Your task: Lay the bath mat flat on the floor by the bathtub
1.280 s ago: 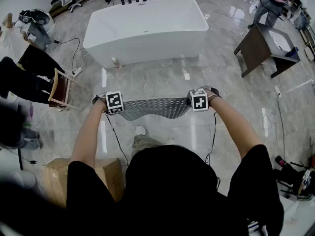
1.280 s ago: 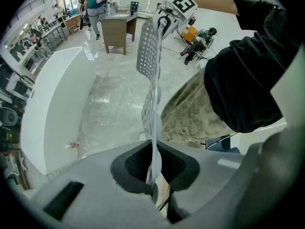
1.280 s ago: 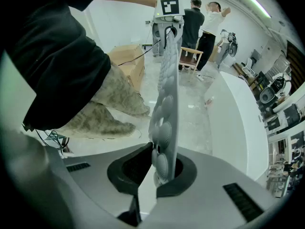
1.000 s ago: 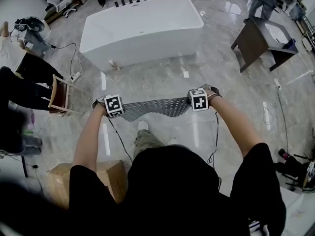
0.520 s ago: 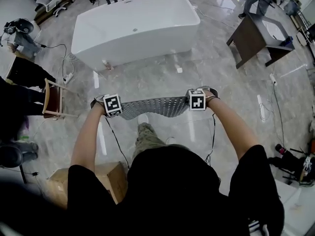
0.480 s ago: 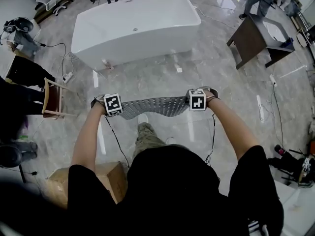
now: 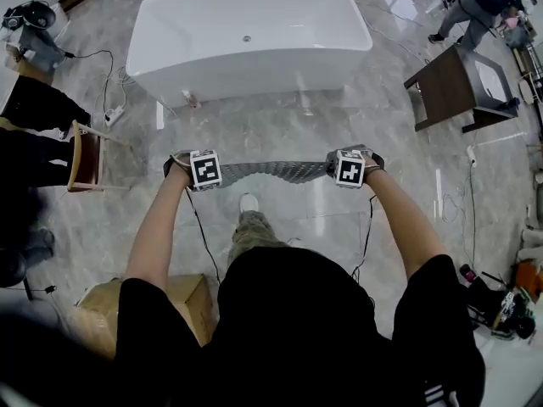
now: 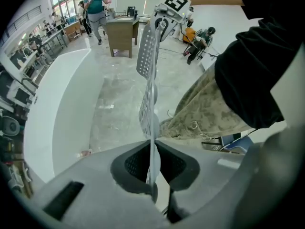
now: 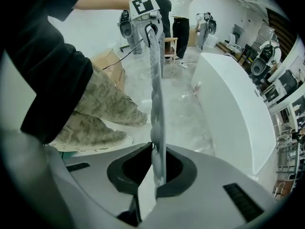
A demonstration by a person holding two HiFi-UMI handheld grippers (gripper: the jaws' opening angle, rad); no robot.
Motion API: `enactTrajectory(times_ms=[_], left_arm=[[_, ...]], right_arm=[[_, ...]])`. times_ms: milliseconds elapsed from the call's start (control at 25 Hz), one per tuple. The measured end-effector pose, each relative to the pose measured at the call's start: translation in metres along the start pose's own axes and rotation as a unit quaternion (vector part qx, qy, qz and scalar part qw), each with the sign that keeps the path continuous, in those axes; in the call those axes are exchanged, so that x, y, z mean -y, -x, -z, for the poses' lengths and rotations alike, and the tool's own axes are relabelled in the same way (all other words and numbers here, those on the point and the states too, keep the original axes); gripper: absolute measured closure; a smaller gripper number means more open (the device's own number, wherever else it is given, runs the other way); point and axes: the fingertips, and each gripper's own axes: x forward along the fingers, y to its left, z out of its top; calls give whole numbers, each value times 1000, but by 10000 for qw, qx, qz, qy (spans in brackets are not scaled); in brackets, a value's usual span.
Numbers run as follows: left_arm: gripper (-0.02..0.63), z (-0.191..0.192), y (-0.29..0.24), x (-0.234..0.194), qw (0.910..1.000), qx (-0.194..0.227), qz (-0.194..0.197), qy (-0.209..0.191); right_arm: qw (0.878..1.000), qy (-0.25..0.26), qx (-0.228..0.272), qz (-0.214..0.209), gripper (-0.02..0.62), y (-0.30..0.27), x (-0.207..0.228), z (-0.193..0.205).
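Note:
A grey perforated bath mat [image 7: 273, 170] hangs stretched in the air between my two grippers, above the marble floor in front of the white bathtub [image 7: 250, 36]. My left gripper [image 7: 200, 170] is shut on the mat's left end, and my right gripper [image 7: 348, 168] is shut on its right end. In the left gripper view the bath mat [image 8: 148, 80] runs edge-on from the closed jaws toward the other gripper's marker cube. The right gripper view shows the bath mat [image 9: 156, 94] the same way, with the bathtub [image 9: 233, 109] at right.
A wooden chair [image 7: 85, 155] and a seated person's dark legs are at left. A dark table [image 7: 458, 87] stands at right with a person beyond it. A cardboard box [image 7: 182, 299] sits behind my left side. Cables [image 7: 462, 219] trail on the floor at right.
The bathtub has come closer and more centred in the head view. The mat, still held at both ends, looks pulled tauter and narrower than before.

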Motion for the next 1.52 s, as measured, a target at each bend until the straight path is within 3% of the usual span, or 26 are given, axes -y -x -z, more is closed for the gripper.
enactTrajectory(times_ms=[280,480,680,1120,1520], left_arm=[[577,32,12,-65,9999,118,65,-66],[577,49,29,-109,9994,188,-208,-208],[577,66,40,-146,9990,165,-178,-384],[577,85,37,-184,9994,275,-182,-56],[577,71,33,-227,9984,304,-139,461]], right_arm=[[9995,-271,-138,-9,572,4,65,-38],[9981,-567,-133,190,572,4,99,-69],[9961,-784,-180,361,572,7,128,-85],[9970,-587,-303,416,572,-1,172,-105],[9991,39,-166,393,572,-10,266,-96]])
